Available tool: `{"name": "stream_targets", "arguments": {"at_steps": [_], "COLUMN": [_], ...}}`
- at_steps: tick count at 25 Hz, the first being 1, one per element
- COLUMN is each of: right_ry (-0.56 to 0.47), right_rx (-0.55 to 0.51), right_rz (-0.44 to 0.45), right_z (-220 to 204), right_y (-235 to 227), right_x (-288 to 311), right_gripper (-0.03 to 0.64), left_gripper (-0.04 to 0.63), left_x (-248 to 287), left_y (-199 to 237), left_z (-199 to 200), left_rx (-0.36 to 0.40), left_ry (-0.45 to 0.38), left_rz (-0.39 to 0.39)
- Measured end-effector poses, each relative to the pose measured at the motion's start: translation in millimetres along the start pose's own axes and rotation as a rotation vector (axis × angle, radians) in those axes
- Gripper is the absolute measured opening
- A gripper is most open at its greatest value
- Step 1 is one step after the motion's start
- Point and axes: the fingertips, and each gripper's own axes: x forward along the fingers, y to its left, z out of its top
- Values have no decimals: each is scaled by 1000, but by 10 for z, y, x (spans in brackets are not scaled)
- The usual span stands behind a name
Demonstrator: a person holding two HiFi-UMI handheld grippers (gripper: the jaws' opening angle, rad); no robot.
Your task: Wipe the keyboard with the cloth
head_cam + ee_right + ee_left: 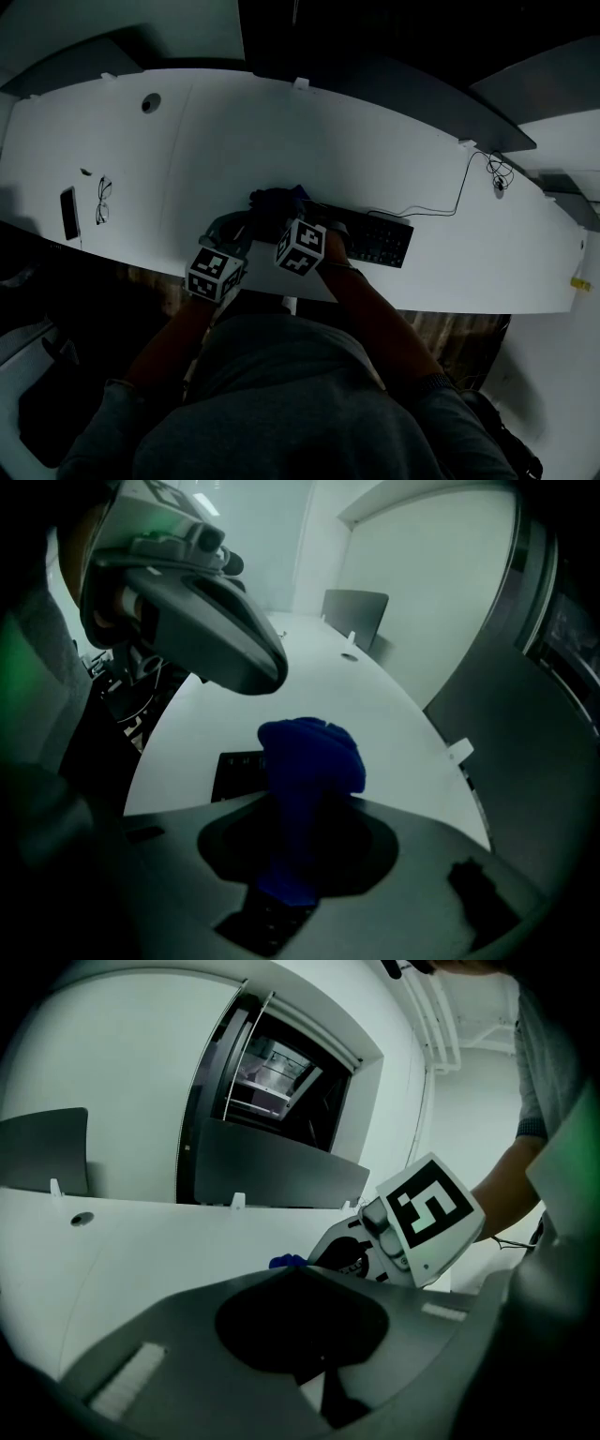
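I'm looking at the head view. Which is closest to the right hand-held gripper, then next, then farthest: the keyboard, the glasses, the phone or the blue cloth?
1. blue cloth, clamped in the right hand-held gripper
2. keyboard, just to its right
3. glasses, far off to the left
4. phone, left of the glasses, farthest

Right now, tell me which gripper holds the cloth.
The right gripper: the blue cloth is bunched between its jaws. The left gripper has shut, empty jaws.

White curved desk (pixel 234 122); dark phone (pixel 69 213) just beside folded glasses (pixel 103 201) near left end; round grommet hole (pixel 150 103); dark divider panel (pixel 412 103) behind.
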Motion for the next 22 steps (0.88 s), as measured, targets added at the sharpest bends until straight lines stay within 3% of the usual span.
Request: {"name": "stream_targets", "arguments": {"at_steps": [22], "right_ry": [39], "right_rx": [98], "right_rz": [-33], "right_z": [-939], "right_y": [-88], "right_x": [-459], "right_gripper": [120], "left_gripper": [8], "left_x": [547], "left_y": [-754], "left_z": [105], "left_rx": [57], "left_ry": [53], "left_rz": [-91]}}
